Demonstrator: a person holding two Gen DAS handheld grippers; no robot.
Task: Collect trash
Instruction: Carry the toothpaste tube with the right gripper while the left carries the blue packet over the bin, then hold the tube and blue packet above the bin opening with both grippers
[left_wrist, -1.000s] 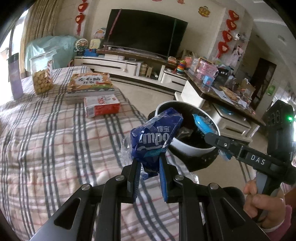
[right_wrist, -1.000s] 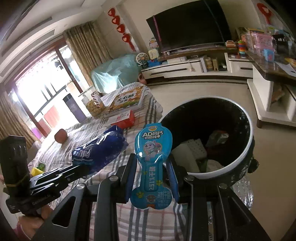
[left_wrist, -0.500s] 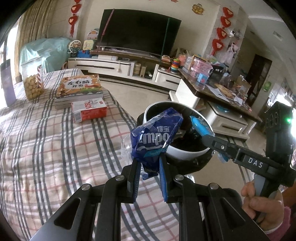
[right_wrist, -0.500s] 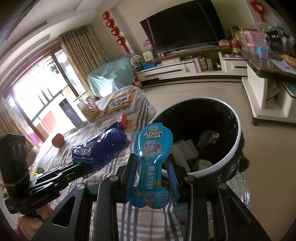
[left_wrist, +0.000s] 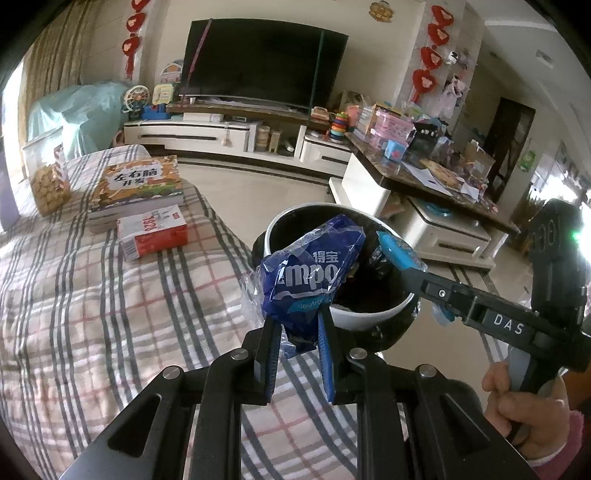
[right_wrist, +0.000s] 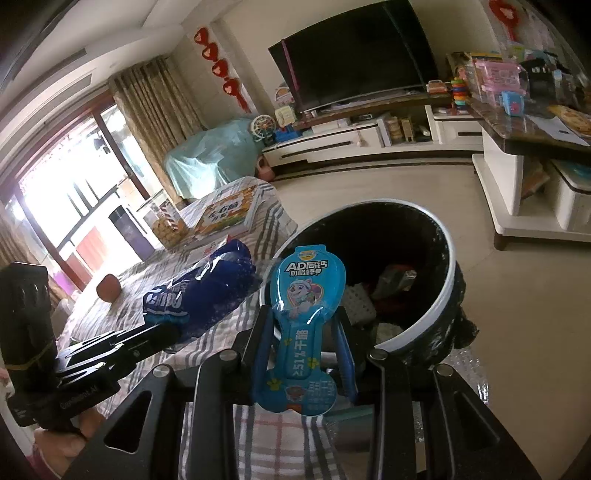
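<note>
Item 1: blue tissue wrapper (left_wrist: 310, 280). The left gripper (left_wrist: 299, 332) is pinching it by its lower end, jaws pressed nearly together. The wrapper is standing up and forward from the fingertips, its long axis running along the fingers and leaning toward the bin (left_wrist: 373, 317), which is sitting just ahead and slightly right of this gripper.

Item 2: light-blue snack wrapper (right_wrist: 303, 325), bone-shaped. The right gripper (right_wrist: 304, 350) is clamping it across its narrow waist, jaws part-way closed on it. Its long axis is lying along the fingers, the wide rounded end pointing forward and up toward the bin's mouth, the other end hanging back below the jaws.

Progress: both pieces are lifted off the plaid-covered table (left_wrist: 92, 314) and are being carried, by my judgement, to the bin, which is already holding other rubbish. Neither is released yet; both drops are remaining.

Not trash, apparently: book (left_wrist: 136, 184), red box (left_wrist: 155, 236), snack jar (left_wrist: 48, 184), well off to the left gripper's left.
</note>
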